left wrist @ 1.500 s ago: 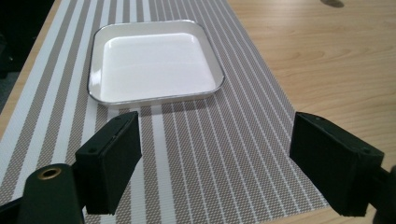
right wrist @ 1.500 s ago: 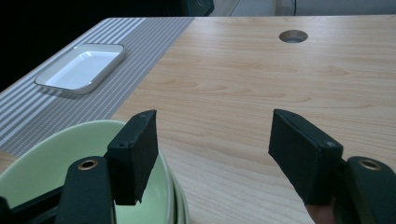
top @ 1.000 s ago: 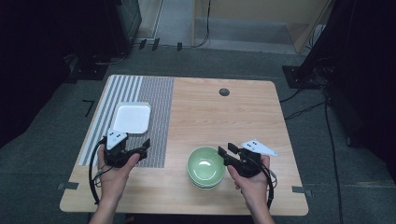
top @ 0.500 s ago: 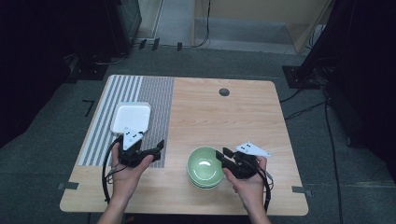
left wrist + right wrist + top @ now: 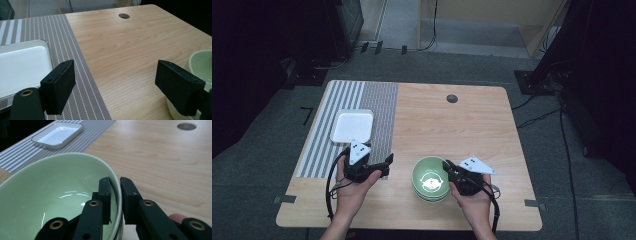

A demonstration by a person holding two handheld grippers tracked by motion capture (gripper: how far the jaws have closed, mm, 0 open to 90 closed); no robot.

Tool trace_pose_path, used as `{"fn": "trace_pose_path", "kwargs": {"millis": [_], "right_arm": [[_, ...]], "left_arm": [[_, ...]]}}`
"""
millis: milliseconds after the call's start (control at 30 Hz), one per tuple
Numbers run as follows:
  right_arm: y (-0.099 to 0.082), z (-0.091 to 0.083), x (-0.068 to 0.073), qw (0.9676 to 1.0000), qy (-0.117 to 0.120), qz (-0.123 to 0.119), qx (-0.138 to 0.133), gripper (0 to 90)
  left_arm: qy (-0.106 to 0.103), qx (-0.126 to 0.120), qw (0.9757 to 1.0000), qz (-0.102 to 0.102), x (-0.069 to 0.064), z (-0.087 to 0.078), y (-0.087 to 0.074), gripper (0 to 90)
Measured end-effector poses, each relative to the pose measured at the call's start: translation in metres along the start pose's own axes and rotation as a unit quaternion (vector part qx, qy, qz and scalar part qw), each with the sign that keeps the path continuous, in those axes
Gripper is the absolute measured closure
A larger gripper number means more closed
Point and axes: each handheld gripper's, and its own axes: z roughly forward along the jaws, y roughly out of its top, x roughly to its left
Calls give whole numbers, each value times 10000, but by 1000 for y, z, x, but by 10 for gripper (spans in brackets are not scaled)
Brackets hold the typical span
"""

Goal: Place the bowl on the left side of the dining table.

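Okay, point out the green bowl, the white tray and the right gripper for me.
green bowl (image 5: 50, 185): right gripper view, on its inside wall.
white tray (image 5: 352, 125): high view, on its flat middle.
right gripper (image 5: 115, 190): right gripper view, midway between its fingertips, where they pinch the bowl's rim.

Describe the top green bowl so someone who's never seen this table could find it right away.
Start at the wooden table and go to its near edge, right of the striped mat. A short stack of bowls sits there; the top green bowl has the right tool pinching its rim, unlike the flat white tray on the mat.
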Motion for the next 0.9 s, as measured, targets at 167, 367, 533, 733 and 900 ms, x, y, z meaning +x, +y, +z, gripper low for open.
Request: {"fn": "trace_pose_path", "kwargs": {"millis": [167,367,533,733,900], "right_arm": [[2,-3,3,9994,-73,-293,-192,850],[2,-9,9,9960,-53,-510,-726,837],[7,-8,1,9997,120,-49,-208,819],[12,-9,-2,9997,89,96,214,725],[15,-8,0,9981,30,-37,622,778]], "left_arm": [[-30,18,10000,-19,0,0,-1,162],[-36,11,10000,-15,-1,0,-1,162],[-63,39,10000,-8,-2,2,-2,162],[-150,66,9999,-13,-2,2,-2,162],[-221,91,9997,-14,-4,3,-2,162]]}}
